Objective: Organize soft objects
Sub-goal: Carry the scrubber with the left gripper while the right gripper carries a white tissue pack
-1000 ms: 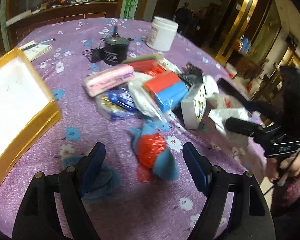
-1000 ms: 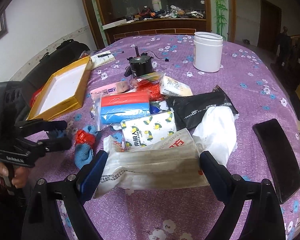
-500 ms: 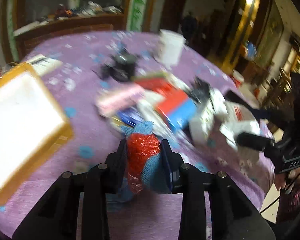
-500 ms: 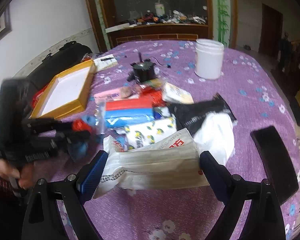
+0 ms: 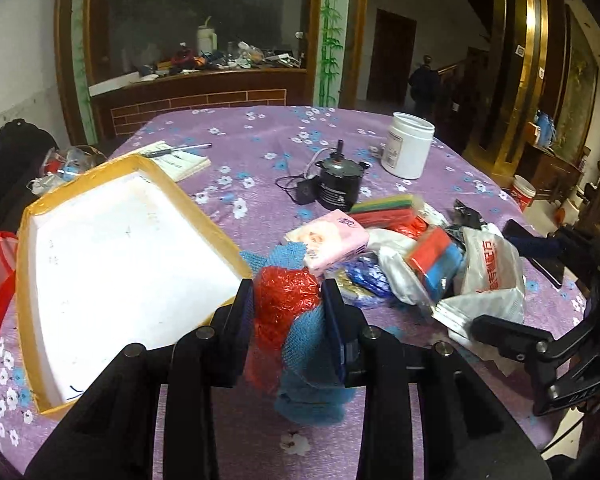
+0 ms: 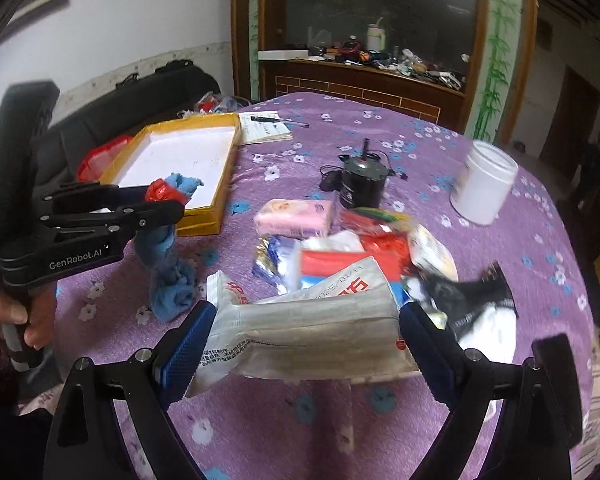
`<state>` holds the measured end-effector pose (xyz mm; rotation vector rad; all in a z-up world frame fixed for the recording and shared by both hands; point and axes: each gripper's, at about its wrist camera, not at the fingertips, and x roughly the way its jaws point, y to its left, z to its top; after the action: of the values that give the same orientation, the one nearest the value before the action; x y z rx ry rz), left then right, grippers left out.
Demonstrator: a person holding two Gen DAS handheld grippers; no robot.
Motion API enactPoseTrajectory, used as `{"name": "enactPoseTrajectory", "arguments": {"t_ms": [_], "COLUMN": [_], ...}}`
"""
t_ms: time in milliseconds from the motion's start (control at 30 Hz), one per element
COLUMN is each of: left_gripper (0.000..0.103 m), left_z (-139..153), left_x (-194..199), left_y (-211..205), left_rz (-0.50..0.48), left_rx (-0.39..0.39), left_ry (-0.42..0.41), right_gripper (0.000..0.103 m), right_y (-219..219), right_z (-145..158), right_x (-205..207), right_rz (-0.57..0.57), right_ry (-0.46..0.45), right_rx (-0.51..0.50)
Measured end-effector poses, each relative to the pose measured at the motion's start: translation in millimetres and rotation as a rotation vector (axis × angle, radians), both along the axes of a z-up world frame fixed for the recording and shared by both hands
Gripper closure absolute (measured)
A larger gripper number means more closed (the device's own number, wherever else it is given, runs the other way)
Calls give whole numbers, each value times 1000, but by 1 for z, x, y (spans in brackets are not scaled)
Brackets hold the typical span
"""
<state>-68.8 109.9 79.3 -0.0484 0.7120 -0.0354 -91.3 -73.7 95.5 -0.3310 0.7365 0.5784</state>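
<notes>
Black plastic tongs (image 5: 288, 312), blue ribbed pads (image 6: 186, 346), silver screws, white "GenRobot.AI" lettering

- The tabletop (image 5: 260, 132) is covered by a purple cloth printed with small white and blue flowers.
- A shallow box (image 5: 112, 248) with yellow walls and a white floor lies on its left part.
- A notepad (image 5: 180, 160) with a pen (image 5: 180, 150) on it lies just past the box.
- A small black motor (image 5: 338, 184) with a cord stands near the middle.
- A white jar (image 5: 406, 150) stands upright to the right of the motor.
- A heap of packets lies in front of the motor: a pink tissue pack (image 5: 328, 242), a red-and-blue pack (image 5: 436, 258), a white printed bag (image 5: 488, 276).
- A black phone (image 6: 556, 392) lies near the right edge.
</notes>
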Motion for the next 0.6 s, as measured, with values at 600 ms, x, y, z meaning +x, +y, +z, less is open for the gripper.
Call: {"name": "enactPoseTrajectory", "arguments": {"t_ms": [600], "left_gripper": [72], "left_z": [1], "left_x": [-8], "left_y": [19], "left_rz": [56], "left_rx": [26], "left_ry": [-30], "right_gripper": [9], "right_y": [51], "right_z": [6], "right_x": [4], "right_rz": [4], "right_ry": [-128], "right_rx": [-117]}}
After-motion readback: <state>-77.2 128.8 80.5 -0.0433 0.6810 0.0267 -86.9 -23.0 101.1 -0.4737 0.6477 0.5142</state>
